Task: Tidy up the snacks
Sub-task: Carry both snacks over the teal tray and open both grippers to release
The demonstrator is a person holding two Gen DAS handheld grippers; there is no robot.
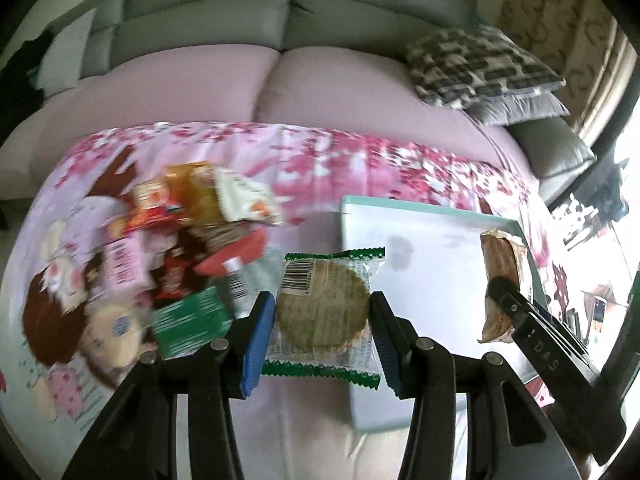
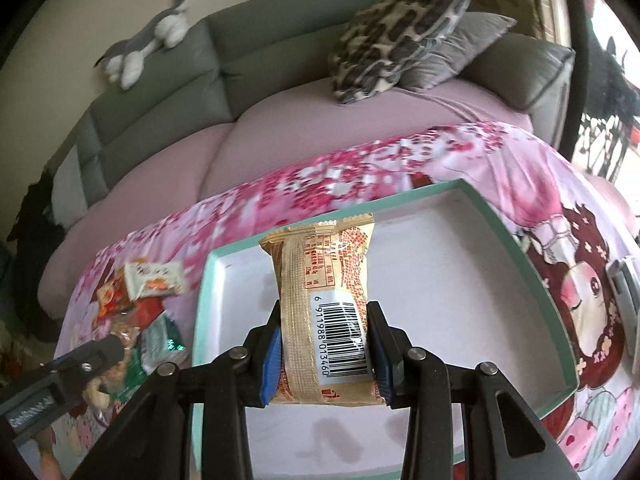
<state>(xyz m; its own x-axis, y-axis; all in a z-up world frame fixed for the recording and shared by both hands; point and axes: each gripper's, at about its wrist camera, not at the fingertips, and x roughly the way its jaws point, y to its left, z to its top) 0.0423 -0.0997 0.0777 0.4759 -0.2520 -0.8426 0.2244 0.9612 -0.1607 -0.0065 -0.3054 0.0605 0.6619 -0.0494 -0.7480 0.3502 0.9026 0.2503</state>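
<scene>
My left gripper (image 1: 322, 310) is shut on a round cracker in a clear wrapper with green edges (image 1: 322, 304), held at the left edge of the mint-rimmed white tray (image 1: 420, 216). My right gripper (image 2: 325, 346) is shut on a tan snack packet with red print and a barcode (image 2: 324, 300), held above the tray (image 2: 472, 280). The right gripper and its packet (image 1: 500, 276) also show at the tray's right side in the left wrist view. A pile of mixed snack packets (image 1: 180, 236) lies left of the tray on the pink printed cloth (image 1: 320, 152); it also shows in the right wrist view (image 2: 140, 300).
The cloth covers a lilac sofa seat (image 1: 200, 88) with grey back cushions (image 1: 240, 12). Patterned and grey pillows (image 2: 404, 36) lie at the back right. A plush toy (image 2: 148, 44) sits on the sofa back. A phone-like object (image 2: 628, 292) lies right of the tray.
</scene>
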